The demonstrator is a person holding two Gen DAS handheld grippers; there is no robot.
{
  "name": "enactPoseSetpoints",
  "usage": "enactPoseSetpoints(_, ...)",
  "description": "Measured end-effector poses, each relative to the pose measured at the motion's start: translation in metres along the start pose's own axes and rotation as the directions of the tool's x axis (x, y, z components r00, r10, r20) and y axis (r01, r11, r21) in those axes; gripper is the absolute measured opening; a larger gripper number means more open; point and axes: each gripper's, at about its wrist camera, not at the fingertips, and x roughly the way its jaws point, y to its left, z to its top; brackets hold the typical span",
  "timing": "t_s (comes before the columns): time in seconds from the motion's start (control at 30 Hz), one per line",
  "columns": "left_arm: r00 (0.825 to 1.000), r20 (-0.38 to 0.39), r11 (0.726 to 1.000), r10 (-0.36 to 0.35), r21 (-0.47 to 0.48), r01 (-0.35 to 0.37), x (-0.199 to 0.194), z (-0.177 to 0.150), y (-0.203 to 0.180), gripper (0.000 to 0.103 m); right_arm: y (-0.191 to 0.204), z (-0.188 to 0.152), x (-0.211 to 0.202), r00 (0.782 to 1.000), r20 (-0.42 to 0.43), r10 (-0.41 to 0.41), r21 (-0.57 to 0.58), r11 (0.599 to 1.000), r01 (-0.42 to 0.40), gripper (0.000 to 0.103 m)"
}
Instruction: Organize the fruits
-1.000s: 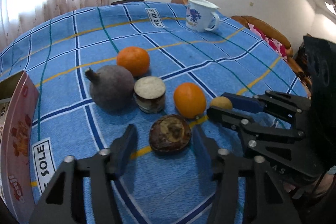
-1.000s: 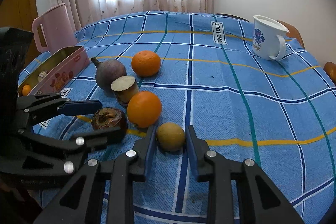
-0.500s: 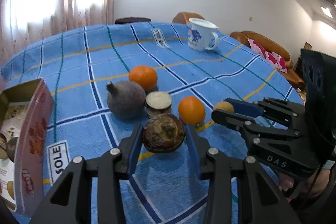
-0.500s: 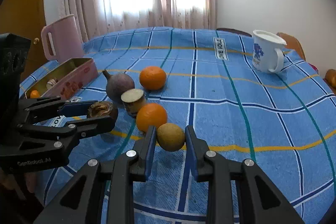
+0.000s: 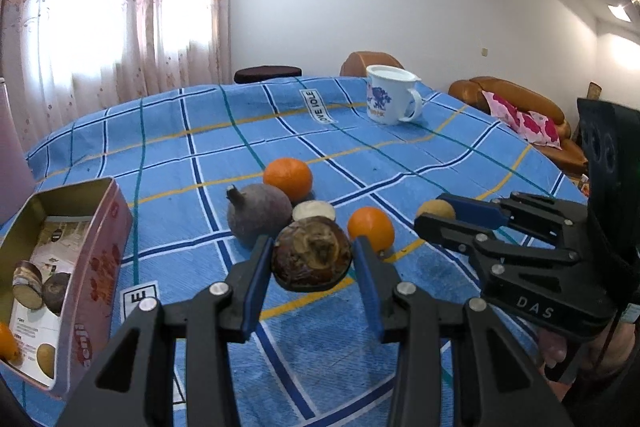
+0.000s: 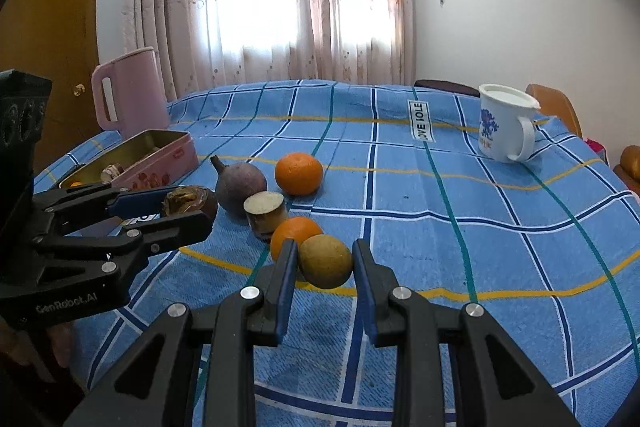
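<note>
My left gripper (image 5: 312, 259) is shut on a dark brown wrinkled fruit (image 5: 312, 253) and holds it above the blue checked cloth; it also shows in the right wrist view (image 6: 188, 201). My right gripper (image 6: 325, 263) is shut on a small tan round fruit (image 6: 326, 261), also lifted; the left wrist view shows that fruit (image 5: 436, 209). On the cloth lie a purple fruit with a stem (image 5: 258, 215), a cut fruit half (image 5: 314, 211) and two oranges (image 5: 288, 177) (image 5: 370, 229).
A pink open tin (image 5: 96, 255) with several fruits inside stands at the left. A white mug (image 6: 506, 125) stands at the far right of the table. A pink jug (image 6: 130, 89) stands behind the tin. Sofa and chairs lie beyond the table.
Both grippers have risen from the cloth, each with its fruit held between the fingers. The left gripper closed on the brown fruit during this second.
</note>
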Motion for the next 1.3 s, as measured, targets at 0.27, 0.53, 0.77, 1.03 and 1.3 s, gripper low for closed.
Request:
enactPoseSetpoints(0.27, 0.999, 0.038, 1.000, 0.015, 0.006, -0.015, -0.006, -0.001, -0.001, 0.043, 0.000, -0.001, -0.005, 0.999, 0.044, 0.003, -0.006, 1.000, -0.002, 0.030)
enactPoseSetpoints(0.53, 0.998, 0.064, 1.000, 0.027, 0.006, -0.028, -0.012, -0.003, -0.003, 0.043, 0.001, -0.002, -0.010, 0.997, 0.079, 0.004, -0.018, 1.000, -0.003, 0.030)
enactPoseSetpoints(0.77, 0.995, 0.096, 0.999, 0.042, 0.015, -0.044, -0.019, -0.005, -0.005, 0.043, 0.002, -0.004, -0.015, 0.993, 0.114, 0.004, -0.024, 1.000, -0.001, 0.030)
enactPoseSetpoints(1.03, 0.988, 0.143, 0.998, 0.056, 0.023, -0.060, -0.029, -0.004, -0.007, 0.043, 0.003, -0.006, -0.022, 0.988, 0.155, 0.011, -0.037, 0.999, -0.005, 0.030)
enactPoseSetpoints(1.3, 0.978, 0.191, 0.995, 0.080, 0.039, -0.089, -0.039, -0.002, -0.008, 0.043, 0.007, -0.010, -0.031, 0.976, 0.216, 0.006, -0.053, 0.999, 0.006, 0.030)
